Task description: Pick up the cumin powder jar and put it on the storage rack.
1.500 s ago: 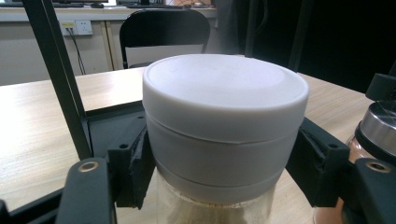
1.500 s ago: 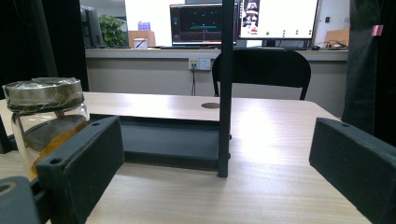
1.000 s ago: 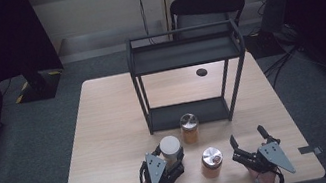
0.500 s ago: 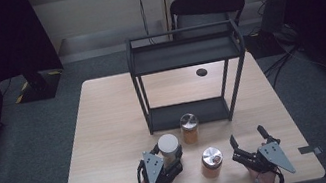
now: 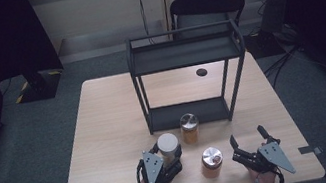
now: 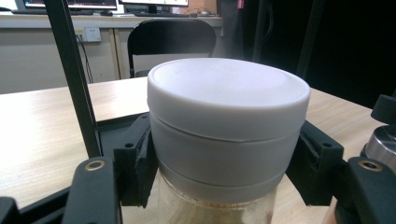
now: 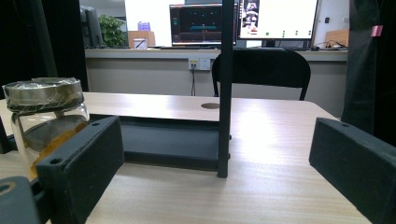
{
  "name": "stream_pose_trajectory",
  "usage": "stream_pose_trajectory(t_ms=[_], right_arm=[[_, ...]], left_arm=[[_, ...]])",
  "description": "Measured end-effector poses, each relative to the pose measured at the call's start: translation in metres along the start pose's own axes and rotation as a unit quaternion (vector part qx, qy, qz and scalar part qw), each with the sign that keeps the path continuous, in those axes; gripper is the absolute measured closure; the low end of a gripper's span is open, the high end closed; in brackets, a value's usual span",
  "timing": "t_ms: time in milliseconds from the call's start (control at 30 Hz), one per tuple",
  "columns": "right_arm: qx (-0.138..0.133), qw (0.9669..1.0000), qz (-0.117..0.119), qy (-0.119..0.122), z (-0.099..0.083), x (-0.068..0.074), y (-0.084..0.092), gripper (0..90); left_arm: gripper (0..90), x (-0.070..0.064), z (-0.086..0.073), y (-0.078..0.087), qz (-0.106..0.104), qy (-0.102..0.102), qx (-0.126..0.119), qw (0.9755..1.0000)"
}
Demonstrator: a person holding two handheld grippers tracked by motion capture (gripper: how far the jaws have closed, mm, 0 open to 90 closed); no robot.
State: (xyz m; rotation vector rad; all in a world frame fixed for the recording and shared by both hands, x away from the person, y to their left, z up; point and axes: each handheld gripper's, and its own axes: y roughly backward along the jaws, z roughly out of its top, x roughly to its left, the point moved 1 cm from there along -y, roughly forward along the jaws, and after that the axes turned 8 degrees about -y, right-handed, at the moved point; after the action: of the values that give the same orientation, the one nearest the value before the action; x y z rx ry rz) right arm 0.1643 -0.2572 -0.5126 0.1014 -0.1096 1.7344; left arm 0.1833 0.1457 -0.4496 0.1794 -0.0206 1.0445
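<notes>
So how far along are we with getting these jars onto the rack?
Nothing looks shelved yet: both levels of the black rack are bare. In hand: the left gripper is shut on the white-lidded jar. Left: that jar plus two metal-lidded jars on the table; the right gripper is open.

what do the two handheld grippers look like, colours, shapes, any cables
Both are black, each topped by a grey three-cornered plate: left gripper, right gripper. Jaws are blocky matte black pads with small screw holes. A black cable loops beside the left one.
</notes>
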Motion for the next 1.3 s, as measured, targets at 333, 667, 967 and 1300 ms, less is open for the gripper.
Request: stream_pose_trajectory(t_ms=[333,667,967,1300], right_arm=[[-0.002,1.0,-0.002,0.001,-0.001,0.001,0.0,2.0],[-0.003,1.0,-0.002,0.0,-0.001,0.001,0.0,2.0],[-0.004,1.0,-0.002,0.001,-0.001,0.001,0.001,2.0],[-0.005,1.0,-0.001,0.001,-0.002,0.001,0.001,2.0]], left_arm=[[34.3,0.001,0.009,0.0,0.006,-0.009,0.005,0.9999],[34.2,0.006,0.018,-0.004,0.011,-0.013,0.004,0.9998],[34.3,0.009,0.026,-0.009,0.016,-0.035,0.004,0.9993],[34.3,0.011,0.029,-0.017,0.021,-0.028,0.006,0.9994]])
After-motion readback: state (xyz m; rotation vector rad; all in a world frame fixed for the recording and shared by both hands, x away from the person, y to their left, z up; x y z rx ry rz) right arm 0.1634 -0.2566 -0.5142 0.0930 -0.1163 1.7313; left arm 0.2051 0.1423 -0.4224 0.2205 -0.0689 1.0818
